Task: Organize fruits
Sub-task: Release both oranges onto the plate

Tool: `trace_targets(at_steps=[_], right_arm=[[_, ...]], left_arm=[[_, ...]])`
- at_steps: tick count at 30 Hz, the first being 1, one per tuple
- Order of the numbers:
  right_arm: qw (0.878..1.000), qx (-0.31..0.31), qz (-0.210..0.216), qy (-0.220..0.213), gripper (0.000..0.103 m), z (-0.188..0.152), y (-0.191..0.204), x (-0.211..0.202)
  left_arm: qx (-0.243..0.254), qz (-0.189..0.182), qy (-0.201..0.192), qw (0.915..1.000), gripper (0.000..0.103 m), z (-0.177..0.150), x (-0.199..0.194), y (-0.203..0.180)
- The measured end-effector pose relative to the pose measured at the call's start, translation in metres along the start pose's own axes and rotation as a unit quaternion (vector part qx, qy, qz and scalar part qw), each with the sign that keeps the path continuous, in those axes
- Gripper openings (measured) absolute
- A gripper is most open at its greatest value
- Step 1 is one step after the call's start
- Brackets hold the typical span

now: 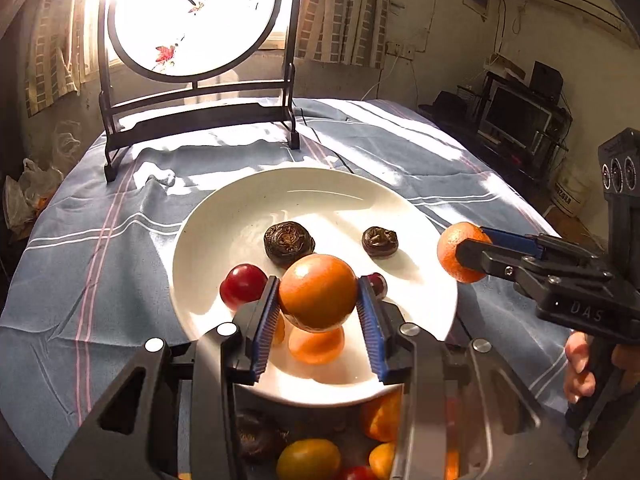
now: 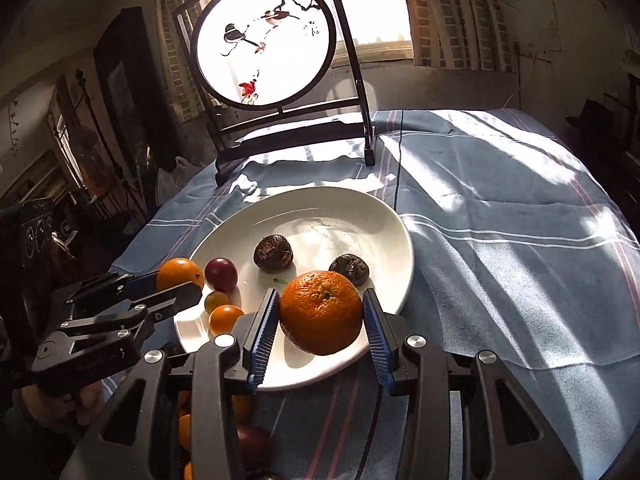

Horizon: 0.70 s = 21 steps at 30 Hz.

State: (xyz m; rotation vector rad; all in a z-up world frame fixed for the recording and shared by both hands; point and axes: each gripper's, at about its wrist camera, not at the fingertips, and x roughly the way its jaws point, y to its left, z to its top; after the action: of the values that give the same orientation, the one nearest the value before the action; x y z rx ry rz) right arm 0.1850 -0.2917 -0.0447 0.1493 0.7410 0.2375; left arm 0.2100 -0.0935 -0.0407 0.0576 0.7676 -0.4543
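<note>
We hold a smooth orange [image 1: 318, 292] in our left gripper [image 1: 318, 300], jaws closed against its sides, above the near part of the white plate [image 1: 240, 216]. Our right gripper [image 2: 322, 312] clamps a dimpled mandarin [image 2: 321, 312] over the plate's near right edge. On the plate lie two dark wrinkled fruits [image 1: 289, 239], a red plum [image 1: 243, 286] and a small orange fruit [image 1: 316, 346].

A lived-in home room: checked curtains [image 1: 340, 12] at a sunlit window, a television [image 1: 516, 118] on a cluttered stand, a cloth-covered table [image 2: 500, 216].
</note>
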Motion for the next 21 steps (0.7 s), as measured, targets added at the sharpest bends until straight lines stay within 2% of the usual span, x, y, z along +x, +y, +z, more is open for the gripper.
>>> trace_targets(at_steps=[3,5,7,10,16,21], right_arm=[[1.0,-0.008,-0.016,0.014,0.045,0.002,0.004,0.016],[1.0,-0.012,-0.021,0.001,0.049,0.001,0.006,0.011],[0.999,-0.017,-0.024,-0.014,0.053,-0.003,0.007,-0.003],[0.999,-0.03,-0.025,-0.023,0.053,-0.017,0.011,-0.026],[0.998,-0.047,-0.009,-0.027,0.053,-0.068,0.017,-0.069],[0.999,-0.033,-0.004,-0.032,0.053,-0.108,0.013,-0.091]], left_arm=[[-0.002,0.027,0.023,0.9994,0.038,0.007,0.024,0.002],[-0.015,0.029,0.029,0.9991,0.042,0.007,0.026,0.006],[-0.026,0.027,0.015,0.9992,0.06,0.003,0.013,0.01],[-0.024,0.019,-0.009,0.9995,0.062,-0.009,-0.02,0.01],[0.017,0.018,-0.019,0.9995,0.068,-0.063,-0.084,0.009],[-0.004,0.036,0.014,0.9993,0.068,-0.116,-0.101,0.027]])
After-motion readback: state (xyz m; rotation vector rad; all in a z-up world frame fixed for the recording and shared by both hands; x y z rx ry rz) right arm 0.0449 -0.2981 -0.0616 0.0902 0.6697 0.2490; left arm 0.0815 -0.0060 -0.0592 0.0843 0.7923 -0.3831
